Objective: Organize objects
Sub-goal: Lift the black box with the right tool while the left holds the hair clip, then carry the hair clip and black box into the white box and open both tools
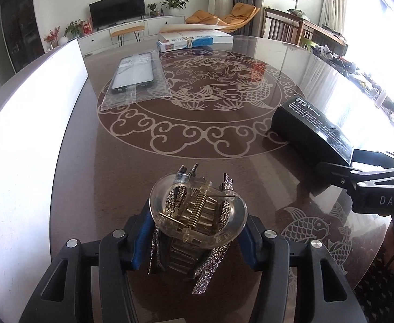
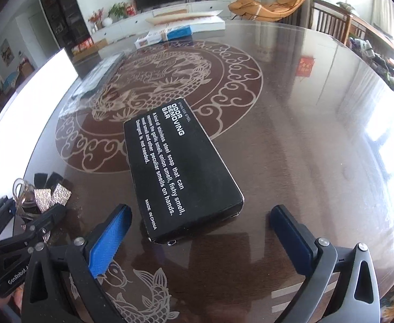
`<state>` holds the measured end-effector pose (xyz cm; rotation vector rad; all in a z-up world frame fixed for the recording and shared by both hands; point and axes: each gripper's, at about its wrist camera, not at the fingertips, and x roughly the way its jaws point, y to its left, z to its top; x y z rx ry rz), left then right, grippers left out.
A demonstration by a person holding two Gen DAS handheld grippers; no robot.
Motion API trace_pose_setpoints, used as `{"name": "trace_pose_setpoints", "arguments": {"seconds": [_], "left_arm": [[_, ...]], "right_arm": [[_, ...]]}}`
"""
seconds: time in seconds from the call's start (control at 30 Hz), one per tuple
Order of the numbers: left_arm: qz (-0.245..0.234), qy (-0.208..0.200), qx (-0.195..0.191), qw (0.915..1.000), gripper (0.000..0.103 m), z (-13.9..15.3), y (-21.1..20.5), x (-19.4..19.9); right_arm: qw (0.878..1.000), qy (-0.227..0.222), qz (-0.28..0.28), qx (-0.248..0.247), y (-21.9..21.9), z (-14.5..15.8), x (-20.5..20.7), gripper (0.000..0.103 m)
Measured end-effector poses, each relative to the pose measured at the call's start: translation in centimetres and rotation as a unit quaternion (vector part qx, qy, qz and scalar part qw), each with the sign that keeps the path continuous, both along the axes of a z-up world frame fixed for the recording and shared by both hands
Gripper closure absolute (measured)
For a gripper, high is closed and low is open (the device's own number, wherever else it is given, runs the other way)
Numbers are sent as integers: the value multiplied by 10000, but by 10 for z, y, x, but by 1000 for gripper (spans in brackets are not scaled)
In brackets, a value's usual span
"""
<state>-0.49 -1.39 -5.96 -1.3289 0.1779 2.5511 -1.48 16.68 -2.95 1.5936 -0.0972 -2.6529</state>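
Observation:
My left gripper (image 1: 197, 234) is shut on a clear hair claw clip (image 1: 197, 210) with rhinestone bows, held just above the table near its front edge. The clip also shows in the right wrist view (image 2: 43, 196) at the far left. A black box (image 2: 178, 167) printed "odor removing bar" lies flat on the glass table, just ahead of my right gripper (image 2: 199, 218), which is open and empty. The box also shows in the left wrist view (image 1: 312, 132) at the right, with the right gripper's fingers (image 1: 339, 172) at its near end.
A phone in a clear plastic bag (image 1: 137, 75) lies at the far left of the round patterned table (image 1: 197, 140). A white and blue carton (image 1: 194, 39) sits at the far edge. A white board (image 1: 35, 123) borders the left side. Chairs stand beyond.

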Motion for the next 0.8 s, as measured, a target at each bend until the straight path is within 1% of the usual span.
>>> {"name": "trace_pose_setpoints", "arguments": {"seconds": [0.1, 0.13, 0.2, 0.27, 0.3, 0.33, 0.37, 0.4, 0.47, 0.53, 0.6, 0.67, 0.73, 0.8], "left_arm": [[14, 20, 35, 10000, 48, 0, -1, 1], [10, 26, 44, 10000, 49, 0, -1, 1], [-2, 14, 86, 10000, 49, 1, -2, -1], [-2, -11, 172, 9999, 49, 1, -5, -2], [-2, -24, 210, 9998, 49, 1, -6, -2], [1, -47, 244, 9997, 49, 1, -7, -3], [20, -84, 286, 9996, 50, 2, -9, -3], [45, -106, 366, 9993, 50, 4, -12, -3], [104, -112, 557, 9983, 50, 12, -18, -2], [125, -93, 809, 9966, 50, 26, -26, 0], [131, 16, 1033, 9946, 50, 47, -35, 4], [182, 195, 1215, 9922, 50, 73, -51, 8], [313, 396, 1364, 9894, 50, 100, -75, 9], [544, 626, 1383, 9869, 50, 125, -107, 7]], "right_arm": [[9949, -713, 561, 437, -8, -4, -18, 0], [9926, -829, 692, 553, -11, -3, -23, 0], [9902, -759, 874, 780, -17, 4, -33, 0], [9889, -651, 1016, 863, -23, 10, -42, 1], [9884, -668, 1112, 793, -25, 11, -46, 16], [9874, -752, 1222, 670, -28, 9, -49, 43], [9864, -861, 1254, 616, -29, 9, -51, 44], [9869, -858, 1205, 637, -30, 11, -50, 44], [9879, -794, 1191, 605, -33, 19, -43, 45], [9904, -722, 1111, 403, -36, 33, -35, 45], [9920, -607, 1092, 183, -46, 53, -29, 45], [9916, -393, 1234, 11, -65, 79, -26, 45], [9895, -164, 1414, -249, -92, 106, -25, 45], [9855, 55, 1618, -505, -122, 132, -26, 45]]}}
